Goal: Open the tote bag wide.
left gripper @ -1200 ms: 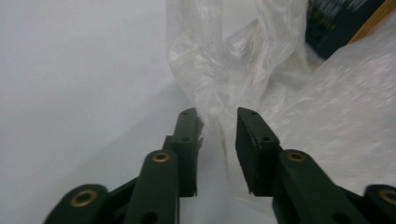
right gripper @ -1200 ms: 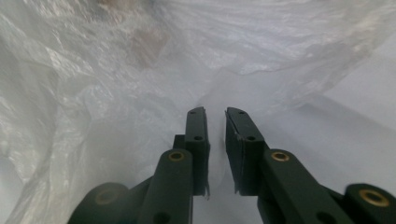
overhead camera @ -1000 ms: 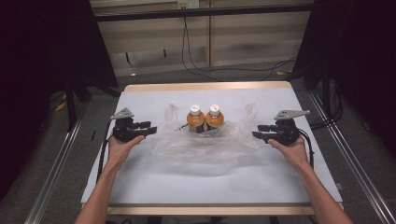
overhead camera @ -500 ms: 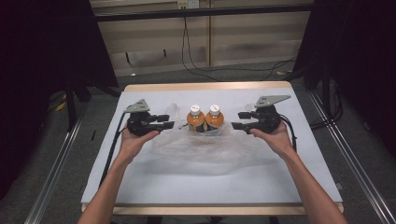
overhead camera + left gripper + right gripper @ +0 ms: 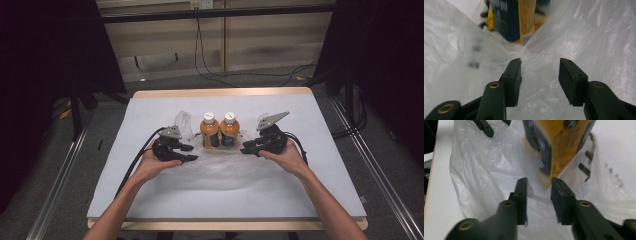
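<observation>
Two squat bottles [image 5: 220, 131] w/ white caps & orange contents stand upright, touching side by side, mid-table on a crumpled clear plastic bag [image 5: 220, 165]. The bag is thin, glossy film, wrinkled all over, spread flat toward the near edge & bunched up round the bottle bases. Table [image 5: 320, 200] has a matte pale sheet w/ a light wood rim.

Left gripper [image 5: 192, 153] sits just left of the bottles, low on the film. In the left gripper view its black blocky jaws stand partly apart w/ film [image 5: 539, 75] lying loose in the gap; pads don't press it. Dark-blue & yellow label [image 5: 516, 17] looms ahead, blurred.

Right gripper [image 5: 246, 148] sits just right of the bottles. Its jaws have just been closing; in the right gripper view the gap is narrow, a fold of film [image 5: 536, 200] between the pads; can't tell if it's pinched. Grey three-cornered plates top both grippers.
</observation>
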{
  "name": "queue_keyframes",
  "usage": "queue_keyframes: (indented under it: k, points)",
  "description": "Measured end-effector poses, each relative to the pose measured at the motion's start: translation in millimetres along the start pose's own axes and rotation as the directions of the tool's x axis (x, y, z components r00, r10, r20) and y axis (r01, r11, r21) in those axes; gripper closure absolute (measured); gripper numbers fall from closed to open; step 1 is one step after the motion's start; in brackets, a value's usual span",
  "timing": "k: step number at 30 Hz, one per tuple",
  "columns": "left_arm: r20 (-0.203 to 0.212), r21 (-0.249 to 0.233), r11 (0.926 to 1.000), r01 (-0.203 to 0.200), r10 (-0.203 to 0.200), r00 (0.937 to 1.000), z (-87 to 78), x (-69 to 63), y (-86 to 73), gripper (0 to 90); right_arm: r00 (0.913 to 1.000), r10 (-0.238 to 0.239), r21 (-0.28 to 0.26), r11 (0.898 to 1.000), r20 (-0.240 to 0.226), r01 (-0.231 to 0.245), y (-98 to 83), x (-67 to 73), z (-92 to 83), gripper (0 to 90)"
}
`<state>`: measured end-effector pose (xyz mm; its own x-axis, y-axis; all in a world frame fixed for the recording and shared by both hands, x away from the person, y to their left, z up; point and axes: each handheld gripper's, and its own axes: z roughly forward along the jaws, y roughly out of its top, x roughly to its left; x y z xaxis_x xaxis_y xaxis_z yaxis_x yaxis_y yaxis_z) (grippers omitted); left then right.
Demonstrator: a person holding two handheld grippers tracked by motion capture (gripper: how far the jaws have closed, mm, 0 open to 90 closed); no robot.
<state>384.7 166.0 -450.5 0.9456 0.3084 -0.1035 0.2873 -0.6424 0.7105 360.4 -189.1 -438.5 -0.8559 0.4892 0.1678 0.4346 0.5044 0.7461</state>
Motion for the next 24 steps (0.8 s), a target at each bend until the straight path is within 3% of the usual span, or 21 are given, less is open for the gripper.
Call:
queue_keyframes:
  k: [1,3,9,12,14,15,18,24]
  points:
    - [0.024,-0.005,1.0,-0.003,0.003,0.9997,2.8,-1.4,-2.9,58.5,1.0,-0.002,0.018,1.0,0.005,0.002,-2.4,1.6,1.3,81.3]
    - [0.022,0.024,0.9994,-0.024,0.023,0.9995,4.2,-3.4,-7.5,66.9,0.9999,-0.01,0.04,0.999,0.006,0.01,-8.6,4.6,3.9,89.1]
    - [0.051,0.072,0.9961,-0.05,0.046,0.9976,8.0,-13.3,-21.2,89.6,0.9997,-0.02,0.096,0.995,0.011,0.019,-27.4,14.8,9.7,90.0]
    - [0.043,0.093,0.9942,-0.054,0.05,0.9978,10.2,-17.9,-24.4,90.0,0.9991,-0.037,0.12,0.992,0.019,0.034,-31.9,19.0,14.4,90.0]
    - [0.049,0.079,0.9962,-0.039,0.035,0.9982,10.1,-17.2,-26.0,90.0,0.9994,-0.031,0.126,0.992,0.017,0.029,-33.6,19.9,16.5,90.0]
    - [0.049,0.105,0.9936,-0.041,0.036,0.9981,7.8,-16.8,-25.8,90.0,0.9993,-0.032,0.131,0.991,0.017,0.03,-35.4,20.3,17.0,90.0]
    - [0.085,0.055,0.9983,-0.018,0.013,0.9963,7.0,-19.9,-33.4,90.0,0.9998,-0.014,0.121,0.993,0.011,0.013,-44.5,24.3,17.1,90.0]
    - [0.088,0.027,0.9996,0.003,-0.005,0.9961,2.2,-29.9,-42.8,90.0,0.9995,-0.025,0.101,0.995,0.019,0.023,-51.9,41.0,14.4,90.0]
